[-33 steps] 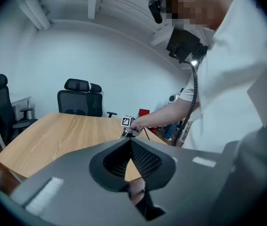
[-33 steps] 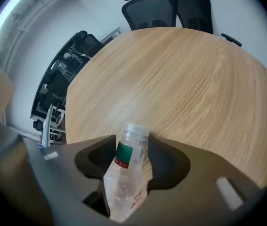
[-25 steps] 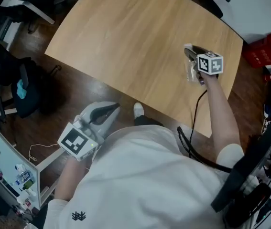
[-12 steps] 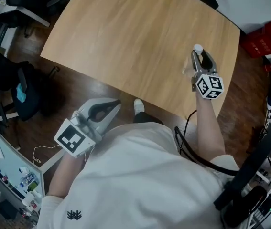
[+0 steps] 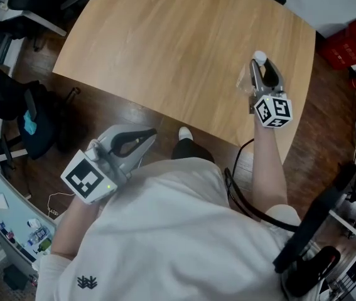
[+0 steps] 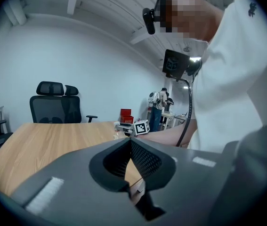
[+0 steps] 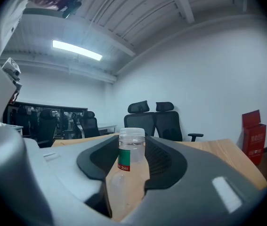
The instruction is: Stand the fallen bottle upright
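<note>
A person in a white shirt (image 5: 184,231) looks steeply down at a gripper in each hand. Nearest the body, the left gripper (image 5: 147,135) is held low, off the near edge of a wooden table (image 5: 178,49), with its jaws pressed together and nothing between them; it takes no part in the work. Further out, at arm's length over the table's right side, the right gripper (image 5: 262,68) is clamped on a clear plastic water bottle (image 7: 131,157) with a green label. Seen from that gripper's own camera, the bottle stands vertical between the two dark jaws, which press its sides at about label height, while its cap (image 5: 260,58) rises just above and beyond the jaw tips. The bottle's base lies below the jaws and out of sight, so it is not possible to tell whether it touches the tabletop. Beyond the right gripper, the tabletop runs on to two black office chairs (image 7: 154,119) against a pale wall, with a red box (image 7: 251,133) off to the gripper's right. The task appears to be at its last step: the bottle looks upright but is in the grip. The next move likely calls for settling the base flat on the wood, then parting the jaws gently and drawing back without tipping it.
</note>
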